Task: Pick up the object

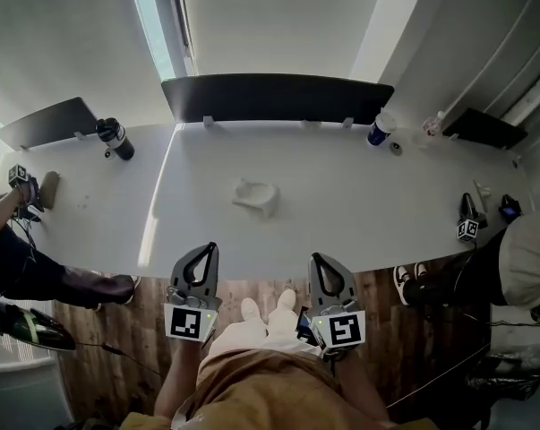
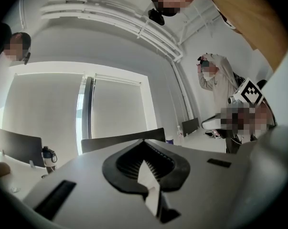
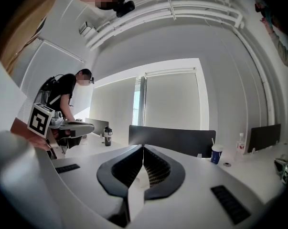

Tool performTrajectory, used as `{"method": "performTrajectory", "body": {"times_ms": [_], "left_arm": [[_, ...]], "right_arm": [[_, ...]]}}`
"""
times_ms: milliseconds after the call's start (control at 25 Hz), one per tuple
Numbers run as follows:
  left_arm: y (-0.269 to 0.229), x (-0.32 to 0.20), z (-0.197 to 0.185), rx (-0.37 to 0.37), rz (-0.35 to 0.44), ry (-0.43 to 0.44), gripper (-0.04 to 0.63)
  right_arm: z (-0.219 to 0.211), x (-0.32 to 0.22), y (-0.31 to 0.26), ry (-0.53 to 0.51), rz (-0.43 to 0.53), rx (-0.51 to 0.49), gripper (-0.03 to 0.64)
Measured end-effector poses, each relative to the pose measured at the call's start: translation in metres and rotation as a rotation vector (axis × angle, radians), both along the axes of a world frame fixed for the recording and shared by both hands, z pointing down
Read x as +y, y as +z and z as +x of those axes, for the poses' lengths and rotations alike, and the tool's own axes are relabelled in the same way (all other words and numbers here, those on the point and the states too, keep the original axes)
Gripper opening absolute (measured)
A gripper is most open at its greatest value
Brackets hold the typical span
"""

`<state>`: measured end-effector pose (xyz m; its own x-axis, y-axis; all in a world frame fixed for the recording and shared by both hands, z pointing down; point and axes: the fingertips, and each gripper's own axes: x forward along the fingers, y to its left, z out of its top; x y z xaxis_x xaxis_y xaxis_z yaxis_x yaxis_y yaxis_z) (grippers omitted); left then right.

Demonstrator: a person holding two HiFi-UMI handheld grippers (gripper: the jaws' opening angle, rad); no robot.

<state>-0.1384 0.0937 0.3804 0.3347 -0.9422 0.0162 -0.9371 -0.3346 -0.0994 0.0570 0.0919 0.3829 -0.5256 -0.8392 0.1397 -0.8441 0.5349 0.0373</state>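
The object (image 1: 256, 195), a small white cup-like piece, lies near the middle of the white table (image 1: 359, 204), and nothing touches it. My left gripper (image 1: 210, 247) hangs over the table's near edge, short of the object and to its left. It is shut with nothing in it; in the left gripper view its dark jaws (image 2: 144, 142) meet at the tip. My right gripper (image 1: 316, 258) is level with it on the right, also shut and empty, with its jaws (image 3: 144, 148) closed in the right gripper view.
A dark divider panel (image 1: 277, 97) stands along the table's far edge. A black bottle (image 1: 115, 138) stands at the far left, a blue cup (image 1: 380, 129) and a small clear bottle (image 1: 433, 124) at the far right. Other people's grippers rest at the left end (image 1: 23, 186) and right end (image 1: 468, 222).
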Motion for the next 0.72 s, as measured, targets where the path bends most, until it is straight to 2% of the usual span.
{"method": "performTrajectory", "body": {"times_ms": [240, 400, 720], "left_arm": [[0.015, -0.034, -0.006, 0.023, -0.041, 0.015, 0.006], [0.022, -0.063, -0.003, -0.015, -0.048, 0.012, 0.006], [0.031, -0.118, -0.003, -0.028, -0.067, -0.015, 0.006]], "right_arm": [[-0.008, -0.031, 0.009, -0.006, -0.034, 0.004, 0.009], [-0.008, -0.065, 0.013, -0.036, -0.034, -0.007, 0.009], [-0.01, -0.128, 0.022, -0.095, -0.032, -0.05, 0.009]]}}
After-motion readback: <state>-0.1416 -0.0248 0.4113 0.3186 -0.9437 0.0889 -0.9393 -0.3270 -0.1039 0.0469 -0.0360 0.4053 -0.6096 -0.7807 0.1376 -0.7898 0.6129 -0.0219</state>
